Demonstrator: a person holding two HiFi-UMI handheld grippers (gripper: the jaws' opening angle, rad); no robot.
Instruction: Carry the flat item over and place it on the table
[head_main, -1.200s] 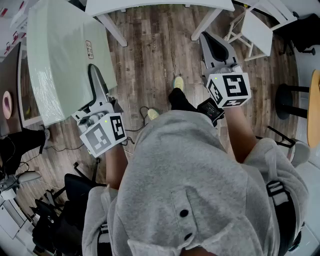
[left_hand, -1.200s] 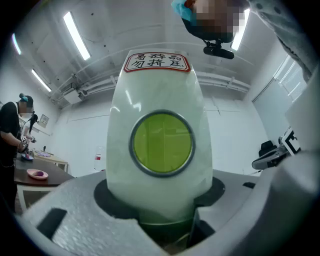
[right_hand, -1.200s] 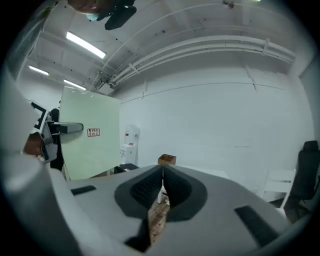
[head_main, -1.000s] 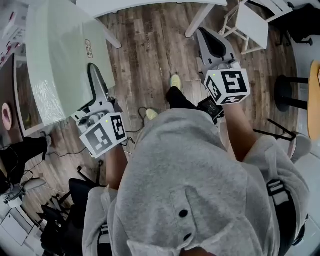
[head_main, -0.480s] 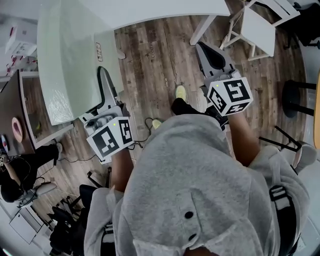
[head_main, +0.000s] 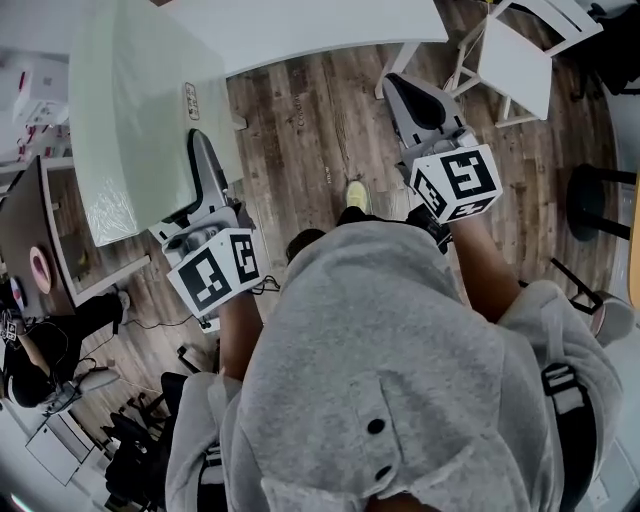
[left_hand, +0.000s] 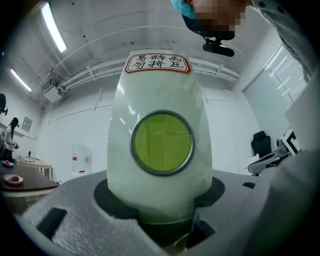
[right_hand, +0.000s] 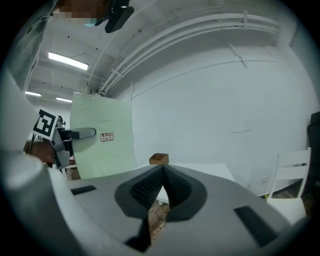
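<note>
- The flat pale-green panel (head_main: 140, 110) is in the air at the person's left, over the wood floor (head_main: 300, 130). It is not on the table.
- The left gripper (head_main: 205, 175) is clamped on the panel's near edge, with one dark jaw lying across its face. The other jaw is hidden behind the sheet.
- The panel's far end is cut off at the top of the head view. The print on its red-bordered label (head_main: 190, 100) is too small to read there.
- In the left gripper view the panel (left_hand: 160, 100) fills the middle and blocks what lies straight ahead. I cannot tell what the round yellow-green patch on it is.
- The right gripper (head_main: 418, 100) holds nothing. Its jaws meet tip to tip (right_hand: 161, 172), well apart from the panel.
- The white table (head_main: 320, 30) stands just beyond both grippers, with a small brown box (right_hand: 158, 158) on it.
- A white chair (head_main: 515, 50) is at the right.
- A dark desk (head_main: 25, 240) is at the far left, partly cut off.
- The person's grey hooded top covers the lower half of the head view.
</note>
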